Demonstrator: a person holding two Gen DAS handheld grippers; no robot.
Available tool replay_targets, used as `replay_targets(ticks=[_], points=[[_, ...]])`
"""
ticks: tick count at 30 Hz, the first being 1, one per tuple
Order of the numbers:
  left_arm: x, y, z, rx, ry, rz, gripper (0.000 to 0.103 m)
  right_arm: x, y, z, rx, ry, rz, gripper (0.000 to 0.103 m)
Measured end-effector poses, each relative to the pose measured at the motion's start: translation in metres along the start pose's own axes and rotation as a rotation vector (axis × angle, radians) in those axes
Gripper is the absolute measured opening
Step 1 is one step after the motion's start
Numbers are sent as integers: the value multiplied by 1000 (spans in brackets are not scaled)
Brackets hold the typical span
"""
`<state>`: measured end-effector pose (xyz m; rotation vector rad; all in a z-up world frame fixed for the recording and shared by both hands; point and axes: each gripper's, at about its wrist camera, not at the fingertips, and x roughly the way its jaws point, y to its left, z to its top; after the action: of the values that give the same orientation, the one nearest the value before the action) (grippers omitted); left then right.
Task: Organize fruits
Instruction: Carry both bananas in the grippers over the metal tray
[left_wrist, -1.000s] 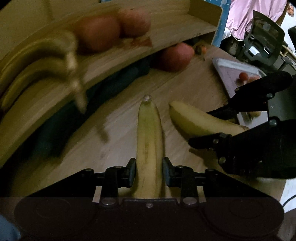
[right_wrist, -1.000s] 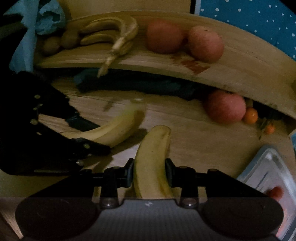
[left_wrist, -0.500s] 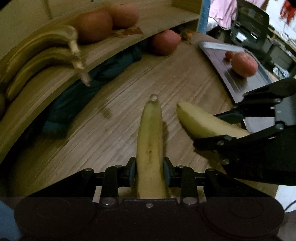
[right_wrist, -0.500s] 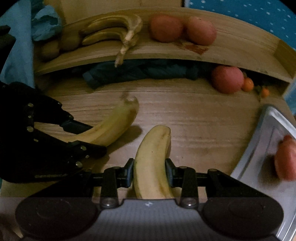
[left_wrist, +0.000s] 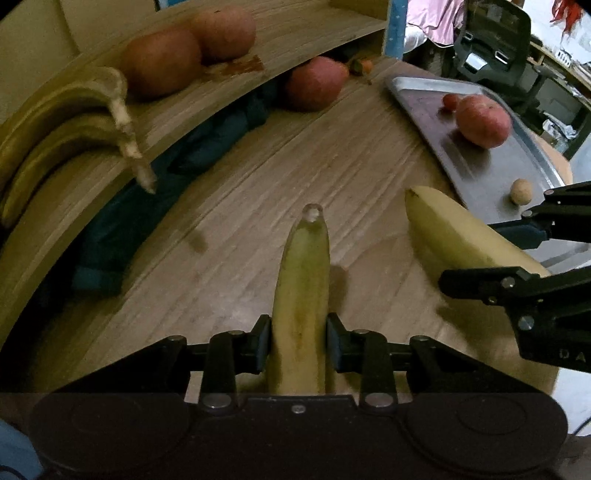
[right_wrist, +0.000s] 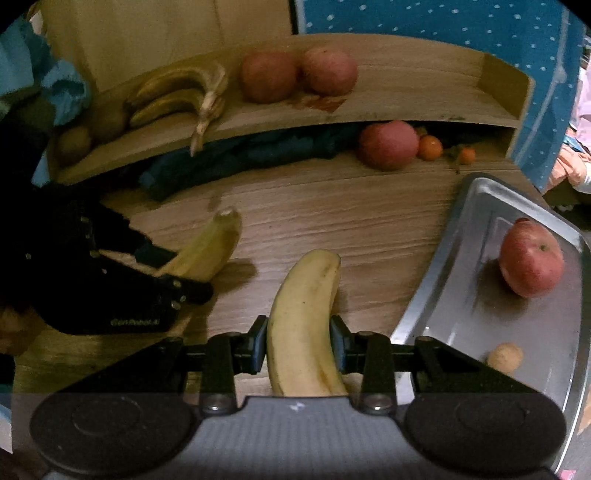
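My left claw (left_wrist: 298, 345), bottom centre, is clamped on a greenish banana (left_wrist: 301, 295); my right claw (right_wrist: 299, 345) likewise grips a yellow banana (right_wrist: 306, 325), both over the worktop (right_wrist: 332, 214). At right, a tray (right_wrist: 476, 206) holds an apple (right_wrist: 532, 256). Along the top, a shelf (right_wrist: 406, 92) carries more bananas (right_wrist: 173, 94).

Both wrist views dim, warm yellow cast. Brightest patch in left view: room background far up-right of the jaws. Right view: soft sheen on the metal tray (right_wrist: 480, 236) right of the jaws, no hard glare. Short soft shadows on the wooden tabletop (left_wrist: 295, 177) just right of each clamped banana. Left view slightly motion-smeared ahead of the jaws; right view sharper. Strong fisheye bowing of the shelf (right_wrist: 406, 99); black vignette corners.
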<state>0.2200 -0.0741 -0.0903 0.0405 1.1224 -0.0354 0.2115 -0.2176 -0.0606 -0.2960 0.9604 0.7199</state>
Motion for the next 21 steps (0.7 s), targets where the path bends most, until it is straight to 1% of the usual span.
replay_targets(ticks=[4,9,16,21], points=[[-8,-14,10,11,-25,-15,32,-12,-12,0,34,-25,-6,39],[-16,-35,33,32,-65,-43,32,-30,-34,2,76,-64,-27,39],[-19,-73,75,64,-115,-94,32,-59,-83,5,160,-126,-96,39],[-15,-108,106,68,-150,-141,32,-71,-123,1,218,-147,-155,39]])
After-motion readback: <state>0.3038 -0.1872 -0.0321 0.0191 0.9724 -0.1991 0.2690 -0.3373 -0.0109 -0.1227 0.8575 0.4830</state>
